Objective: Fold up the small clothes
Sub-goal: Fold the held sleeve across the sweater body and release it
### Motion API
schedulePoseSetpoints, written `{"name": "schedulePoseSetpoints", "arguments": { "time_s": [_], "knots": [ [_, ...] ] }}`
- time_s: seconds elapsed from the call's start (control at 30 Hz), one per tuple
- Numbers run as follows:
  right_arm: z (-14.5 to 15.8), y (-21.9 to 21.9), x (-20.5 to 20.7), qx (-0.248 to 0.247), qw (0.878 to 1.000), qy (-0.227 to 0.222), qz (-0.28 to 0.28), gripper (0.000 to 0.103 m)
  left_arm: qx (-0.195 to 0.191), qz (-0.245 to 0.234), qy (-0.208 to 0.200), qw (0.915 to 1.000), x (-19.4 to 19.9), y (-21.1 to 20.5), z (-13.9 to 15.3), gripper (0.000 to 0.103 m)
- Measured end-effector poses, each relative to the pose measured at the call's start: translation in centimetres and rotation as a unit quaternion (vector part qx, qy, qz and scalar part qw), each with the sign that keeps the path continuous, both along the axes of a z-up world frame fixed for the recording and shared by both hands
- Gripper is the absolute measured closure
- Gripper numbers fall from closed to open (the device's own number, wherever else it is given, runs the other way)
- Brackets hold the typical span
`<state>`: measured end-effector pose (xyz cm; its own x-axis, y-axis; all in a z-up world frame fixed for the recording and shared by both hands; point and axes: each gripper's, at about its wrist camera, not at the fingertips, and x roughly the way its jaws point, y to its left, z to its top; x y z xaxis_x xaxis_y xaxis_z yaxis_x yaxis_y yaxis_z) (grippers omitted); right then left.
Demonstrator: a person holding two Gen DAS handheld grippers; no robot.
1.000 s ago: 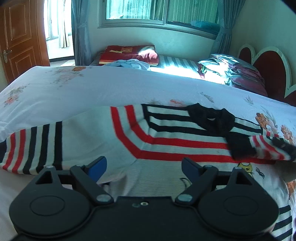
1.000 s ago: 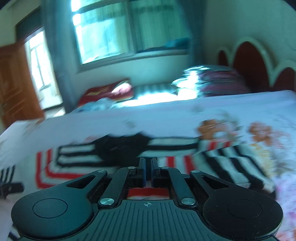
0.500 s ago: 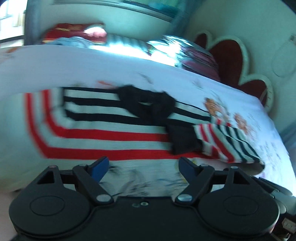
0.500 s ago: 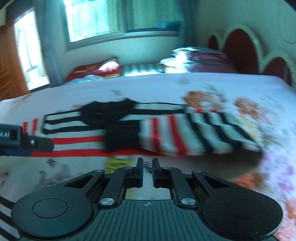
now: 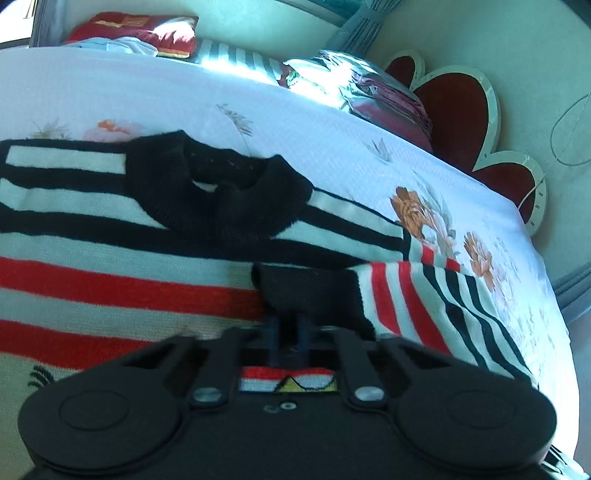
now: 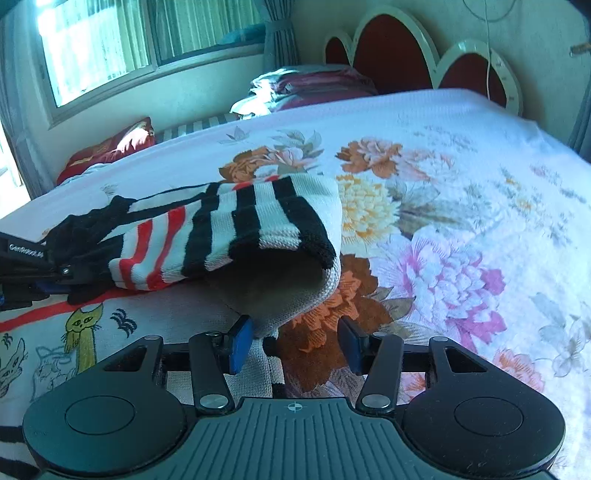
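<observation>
Hand-held gripper (image 5: 287,328) down on sleeve cuff (image 5: 295,291)

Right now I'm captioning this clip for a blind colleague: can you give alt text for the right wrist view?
The right gripper, jaws opening, sits at the folded edge of a striped sweater whose sleeve is folded across its body on a floral bedspread. The left gripper shows at the left edge by the black cuff.

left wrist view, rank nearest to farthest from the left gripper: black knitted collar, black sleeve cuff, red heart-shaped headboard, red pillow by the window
1. Black sleeve cuff, pinched at the left gripper.
2. Black knitted collar, just beyond, centre.
3. Red heart-shaped headboard, upper right, and red pillow by the window, upper left: too close to call.
</observation>
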<state>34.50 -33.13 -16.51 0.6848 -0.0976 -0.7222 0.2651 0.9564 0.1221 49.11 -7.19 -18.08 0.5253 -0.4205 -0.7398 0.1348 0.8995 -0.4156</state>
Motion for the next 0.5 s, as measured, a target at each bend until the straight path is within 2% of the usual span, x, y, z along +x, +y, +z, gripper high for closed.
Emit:
{"name": "schedulePoseSetpoints", "arguments": {
  "time_s": [0.07, 0.23, 0.3, 0.33, 0.43, 0.5],
  "knots": [
    [-0.2, -0.2, 0.4, 0.011, 1.000, 0.001, -0.003, 0.052, -0.012, -0.002, -0.015, 0.9998, -0.3, 0.5, 0.8, 0.099],
    [-0.5, 0.3, 0.8, 0.020, 1.000, 0.002, 0.010, 0.052, -0.040, 0.002, -0.077, 0.9962, -1.5, 3.2, 5.2, 0.099],
    [-0.4, 1.1, 0.9, 0.019, 1.000, 0.000, 0.023, 0.078, -0.043, 0.008, -0.096, 0.9944, -2.1, 4.8, 6.7, 0.099],
    [-0.3, 1.6, 1.0, 0.016, 0.999, 0.000, 0.028, 0.084, -0.038, 0.011, -0.108, 0.9933, -2.5, 5.8, 7.5, 0.099],
    [0.0, 2.9, 1.2, 0.001, 0.999, -0.005, 0.038, 0.084, -0.012, 0.030, -0.129, 0.9911, -3.9, 8.6, 8.5, 0.099],
    [0.4, 3.5, 1.2, -0.006, 0.999, -0.012, 0.044, 0.089, 0.007, 0.051, -0.129, 0.9903, -4.7, 10.7, 8.3, 0.100]
  ]
}}
